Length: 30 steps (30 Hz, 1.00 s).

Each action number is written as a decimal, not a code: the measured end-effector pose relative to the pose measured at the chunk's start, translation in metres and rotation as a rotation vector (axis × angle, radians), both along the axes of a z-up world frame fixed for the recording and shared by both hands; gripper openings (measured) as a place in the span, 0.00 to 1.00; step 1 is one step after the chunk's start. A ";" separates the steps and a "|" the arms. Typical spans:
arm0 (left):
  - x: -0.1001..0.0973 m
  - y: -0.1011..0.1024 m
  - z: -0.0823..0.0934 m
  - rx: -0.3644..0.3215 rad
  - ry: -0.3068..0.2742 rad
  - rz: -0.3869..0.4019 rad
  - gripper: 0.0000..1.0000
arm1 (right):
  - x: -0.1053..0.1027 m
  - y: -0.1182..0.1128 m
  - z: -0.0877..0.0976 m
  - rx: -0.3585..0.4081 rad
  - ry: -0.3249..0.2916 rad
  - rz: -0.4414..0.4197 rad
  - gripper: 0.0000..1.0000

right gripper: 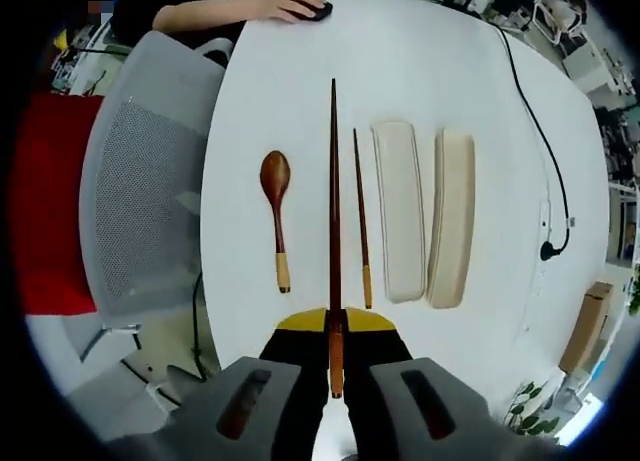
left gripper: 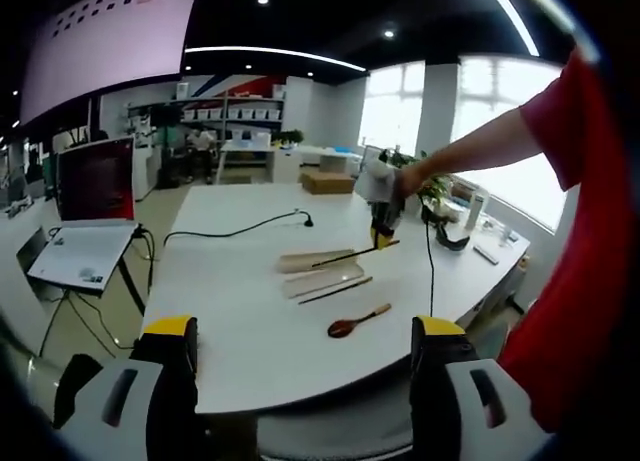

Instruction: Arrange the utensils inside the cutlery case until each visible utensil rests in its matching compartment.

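Note:
Two long cream halves of the cutlery case [right gripper: 399,211] [right gripper: 452,216] lie side by side on the white table [right gripper: 400,61]. Beside them on the table lie a dark wooden chopstick [right gripper: 361,216] and a brown wooden spoon [right gripper: 276,211]. My right gripper [right gripper: 334,326] is shut on a second chopstick [right gripper: 334,231], held in the air above the table and pointing forward between the spoon and the lying chopstick. In the left gripper view the right gripper [left gripper: 383,231] hovers over the case [left gripper: 315,259] with that chopstick [left gripper: 350,253]. My left gripper [left gripper: 303,331] stands open near the table's front edge, short of the spoon [left gripper: 357,321].
A grey mesh chair [right gripper: 140,181] stands at the table's edge near the spoon. A black cable [right gripper: 545,161] runs across the table past the case. A person's hand [right gripper: 295,1] rests on a mouse at one end. A laptop on a stand [left gripper: 95,196] sits off the table.

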<state>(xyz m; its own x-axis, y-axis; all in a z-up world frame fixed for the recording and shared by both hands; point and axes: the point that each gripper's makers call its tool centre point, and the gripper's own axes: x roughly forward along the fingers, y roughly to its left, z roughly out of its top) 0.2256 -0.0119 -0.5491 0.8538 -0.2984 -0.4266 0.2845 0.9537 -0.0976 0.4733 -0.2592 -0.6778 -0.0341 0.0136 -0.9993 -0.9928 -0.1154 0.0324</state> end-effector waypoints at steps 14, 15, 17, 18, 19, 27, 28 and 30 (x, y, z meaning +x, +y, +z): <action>0.008 -0.003 0.005 -0.010 -0.014 0.000 0.91 | 0.059 0.001 0.039 0.040 -0.040 -0.093 0.00; 0.009 -0.004 0.006 -0.012 -0.018 -0.001 0.92 | 0.063 0.003 0.041 0.053 -0.044 -0.106 0.00; 0.010 -0.005 0.006 -0.009 -0.019 -0.004 0.92 | 0.067 0.005 0.043 0.069 -0.039 -0.125 0.00; 0.011 -0.006 0.006 -0.003 -0.020 -0.006 0.93 | 0.068 0.005 0.043 0.073 -0.037 -0.129 0.00; 0.012 -0.006 0.007 0.000 -0.021 -0.007 0.93 | 0.069 0.006 0.043 0.076 -0.035 -0.128 0.00; 0.020 -0.008 0.017 0.031 -0.078 -0.023 1.00 | 0.077 0.013 0.048 0.087 -0.024 -0.136 0.00; 0.020 -0.008 0.017 0.030 -0.076 -0.023 1.00 | 0.079 0.016 0.050 0.095 -0.023 -0.137 0.00; 0.021 -0.008 0.017 0.027 -0.074 -0.020 1.00 | 0.081 0.019 0.050 0.114 -0.020 -0.142 0.00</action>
